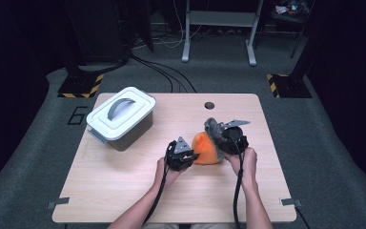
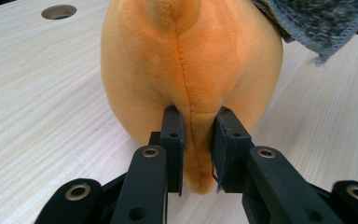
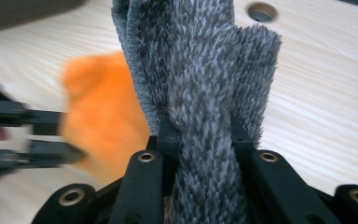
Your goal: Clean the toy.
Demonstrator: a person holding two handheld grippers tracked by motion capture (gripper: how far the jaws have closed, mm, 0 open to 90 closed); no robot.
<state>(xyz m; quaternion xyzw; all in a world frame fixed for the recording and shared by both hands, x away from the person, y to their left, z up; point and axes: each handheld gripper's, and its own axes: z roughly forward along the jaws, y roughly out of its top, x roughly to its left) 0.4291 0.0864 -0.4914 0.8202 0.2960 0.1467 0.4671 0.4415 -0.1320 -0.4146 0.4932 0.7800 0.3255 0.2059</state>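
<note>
While the left gripper (image 2: pixel 198 135) pinches the orange plush toy (image 2: pixel 191 60), the right gripper (image 3: pixel 200 135) grips its grey fuzzy cover (image 3: pixel 200 70), only partly pulled off.

A light wooden table (image 1: pixel 124 191) stands on grey carpet (image 1: pixel 38 157); beyond it, a grey desk frame (image 1: pixel 219 28), black cables (image 1: pixel 162 71), hazard-striped stand bases (image 1: pixel 81 86), dark surroundings.

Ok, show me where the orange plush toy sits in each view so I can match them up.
High view: orange plush toy at table centre, between the two hand-held grippers.
Left gripper view: centre, its seam pinched between the black jaws.
Right gripper view: blurred, left of the grey fuzzy cloth.
Shared landmark: the round hole in the tabletop.
</note>
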